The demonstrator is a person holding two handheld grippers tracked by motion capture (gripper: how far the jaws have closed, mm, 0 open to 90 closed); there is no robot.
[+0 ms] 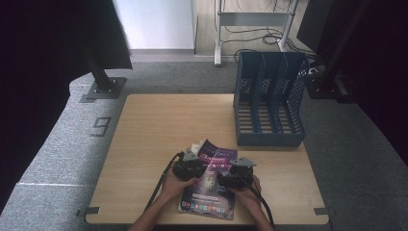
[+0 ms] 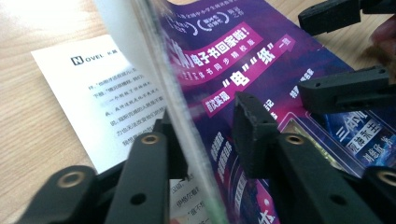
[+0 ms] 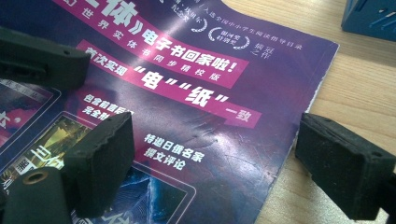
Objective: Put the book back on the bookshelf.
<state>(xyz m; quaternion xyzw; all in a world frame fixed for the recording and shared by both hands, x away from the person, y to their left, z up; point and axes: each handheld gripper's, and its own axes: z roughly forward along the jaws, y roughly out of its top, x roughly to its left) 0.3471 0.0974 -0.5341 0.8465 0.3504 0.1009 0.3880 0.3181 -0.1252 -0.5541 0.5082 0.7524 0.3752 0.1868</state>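
Observation:
A magazine (image 1: 209,185) with a purple cover (image 3: 187,93) lies on the wooden table (image 1: 159,125) near its front edge. The cover's left edge (image 2: 187,135) is lifted, baring a white printed page (image 2: 102,93). My left gripper (image 2: 205,130) straddles that raised edge: one pad rests against it and the other stands off it with a gap. In the high view the left gripper (image 1: 198,163) sits at the magazine's left side. My right gripper (image 3: 219,154) is open wide, one pad over the cover, the other over bare wood past the magazine's edge. The right gripper (image 1: 226,177) faces the left one.
A blue three-slot file rack (image 1: 269,96) stands at the table's back right, and its corner (image 3: 369,14) shows in the right gripper view. Bare wood spreads to the left and behind the magazine. Grey carpet, stand bases and cables lie around the table.

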